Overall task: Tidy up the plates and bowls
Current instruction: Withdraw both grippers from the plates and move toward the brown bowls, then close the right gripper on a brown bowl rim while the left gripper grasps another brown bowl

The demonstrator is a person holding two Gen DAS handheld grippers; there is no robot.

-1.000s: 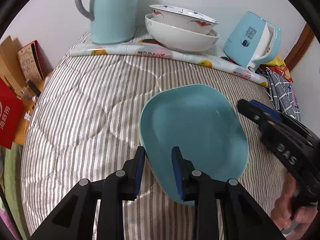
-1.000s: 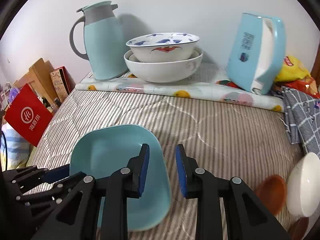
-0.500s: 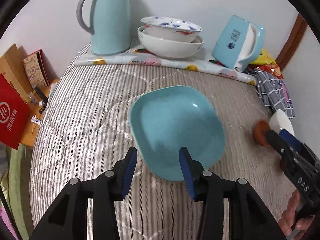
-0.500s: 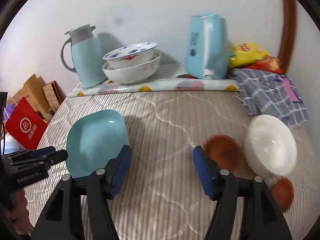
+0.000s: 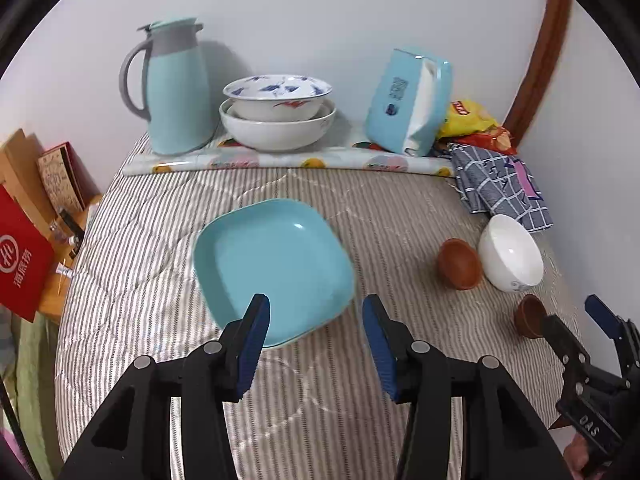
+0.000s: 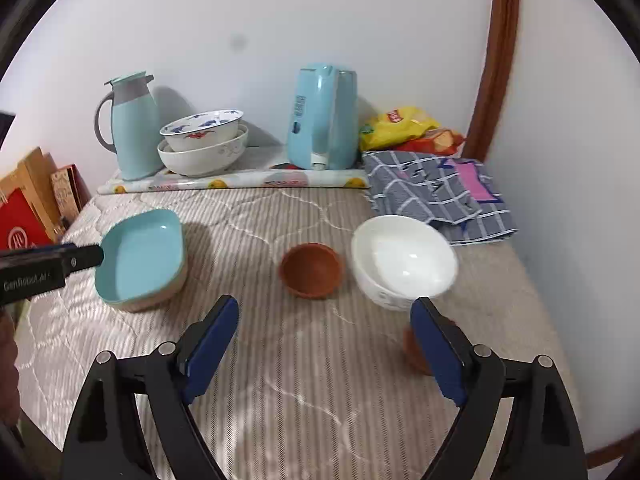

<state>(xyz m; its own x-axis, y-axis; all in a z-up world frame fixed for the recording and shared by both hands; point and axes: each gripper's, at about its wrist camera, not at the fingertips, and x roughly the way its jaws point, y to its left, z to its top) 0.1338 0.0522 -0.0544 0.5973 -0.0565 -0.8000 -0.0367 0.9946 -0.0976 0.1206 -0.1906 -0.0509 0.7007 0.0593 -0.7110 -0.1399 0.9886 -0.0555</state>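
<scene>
The left gripper shows at the bottom of the left wrist view with its fingers apart and nothing between them. Just beyond them, in the middle of the frame, the teal plate lies flat on the striped quilt; the left finger overlaps its near edge in the picture, though contact cannot be told.

The right gripper fills the bottom of the right wrist view, fingers wide apart and empty. Above them, at centre, sits a brown bowl, and just right of it a white bowl tilted toward the camera. A smaller brown cup is partly hidden behind the right finger. In the left wrist view that cup sits at lower right, near the right gripper's tips.

At the upper middle of both views, two bowls are nested on a printed mat, with a teal jug to their left and a teal box to their right. A checked cloth lies right of the mat.
</scene>
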